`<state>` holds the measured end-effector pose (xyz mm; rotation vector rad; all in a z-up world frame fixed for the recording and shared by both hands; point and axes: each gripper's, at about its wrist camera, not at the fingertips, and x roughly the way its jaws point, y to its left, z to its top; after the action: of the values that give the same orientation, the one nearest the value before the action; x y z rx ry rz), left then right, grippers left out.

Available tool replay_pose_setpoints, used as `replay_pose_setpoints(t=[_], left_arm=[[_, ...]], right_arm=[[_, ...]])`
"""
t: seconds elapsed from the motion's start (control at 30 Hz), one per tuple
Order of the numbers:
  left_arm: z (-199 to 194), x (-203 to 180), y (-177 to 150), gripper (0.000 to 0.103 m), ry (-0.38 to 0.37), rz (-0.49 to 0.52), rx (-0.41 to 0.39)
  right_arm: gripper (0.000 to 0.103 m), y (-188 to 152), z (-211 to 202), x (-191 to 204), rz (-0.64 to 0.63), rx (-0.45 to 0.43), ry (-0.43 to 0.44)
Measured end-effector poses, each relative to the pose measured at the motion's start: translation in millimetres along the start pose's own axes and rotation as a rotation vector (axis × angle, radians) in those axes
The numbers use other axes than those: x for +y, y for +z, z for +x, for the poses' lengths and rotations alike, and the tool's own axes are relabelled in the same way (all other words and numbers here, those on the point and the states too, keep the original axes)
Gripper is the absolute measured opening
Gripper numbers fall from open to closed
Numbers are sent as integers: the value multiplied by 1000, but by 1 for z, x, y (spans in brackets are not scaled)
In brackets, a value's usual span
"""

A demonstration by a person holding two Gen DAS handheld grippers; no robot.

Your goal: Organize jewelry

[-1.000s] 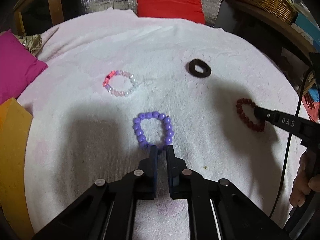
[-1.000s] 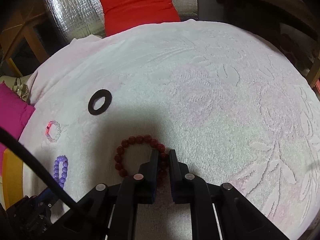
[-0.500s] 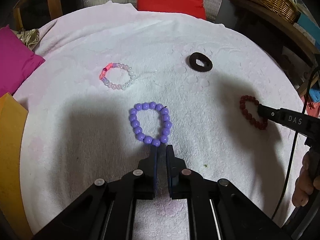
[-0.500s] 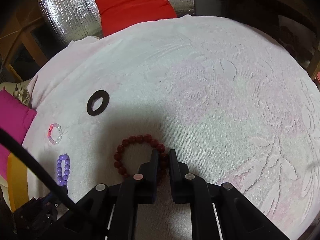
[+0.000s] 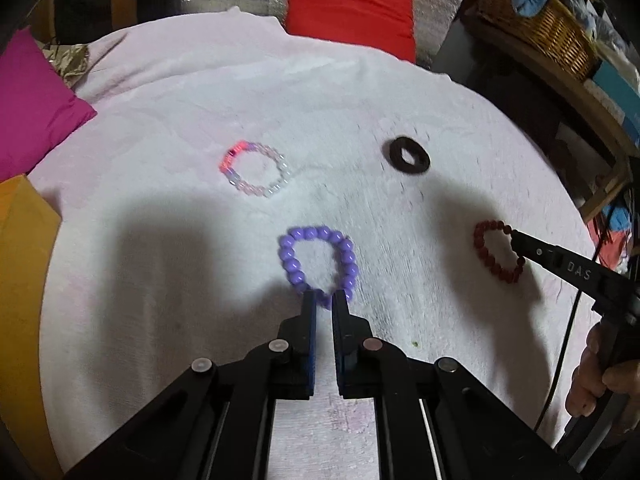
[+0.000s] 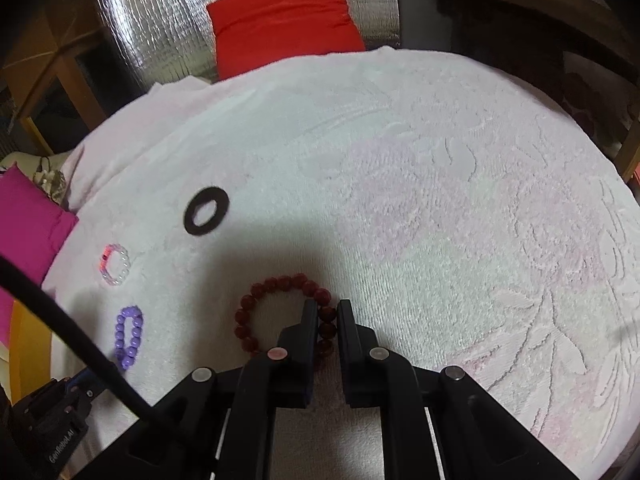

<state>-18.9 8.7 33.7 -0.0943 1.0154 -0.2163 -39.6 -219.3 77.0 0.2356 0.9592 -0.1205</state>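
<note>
A purple bead bracelet (image 5: 318,260) lies on the white towel (image 5: 180,260). My left gripper (image 5: 323,298) is shut on its near beads. A dark red bead bracelet (image 6: 286,314) lies to the right, and my right gripper (image 6: 328,308) is shut on its right side; it also shows in the left wrist view (image 5: 498,250). A pink and clear bead bracelet (image 5: 254,174) and a black ring (image 5: 409,156) lie farther back. The purple bracelet also shows in the right wrist view (image 6: 128,336).
A red cushion (image 5: 350,8) lies at the back, a magenta cushion (image 5: 32,104) at the left, an orange sheet (image 5: 20,300) at the near left. A wicker basket (image 5: 536,28) stands on a shelf at the back right.
The left gripper drew back, dragging the purple bracelet toward me and stretching it. The right gripper stayed shut on the red bracelet and hardly moved.
</note>
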Motion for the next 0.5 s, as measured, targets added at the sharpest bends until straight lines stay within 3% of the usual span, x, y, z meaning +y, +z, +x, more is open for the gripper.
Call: replay_pose_setpoints(t=[0.13, 0.27, 0.4, 0.5], left_arm=[[0, 7, 1, 8, -7, -17, 14], [8, 6, 0, 12, -18, -7, 47], [8, -1, 0, 39, -23, 9, 27], [10, -8, 2, 46, -34, 16, 18]], right_arm=[[10, 2, -9, -1, 11, -26, 28], [11, 6, -2, -6, 55, 28, 44], [11, 7, 0, -16, 91, 44, 50], [11, 8, 0, -23, 100, 33, 47]])
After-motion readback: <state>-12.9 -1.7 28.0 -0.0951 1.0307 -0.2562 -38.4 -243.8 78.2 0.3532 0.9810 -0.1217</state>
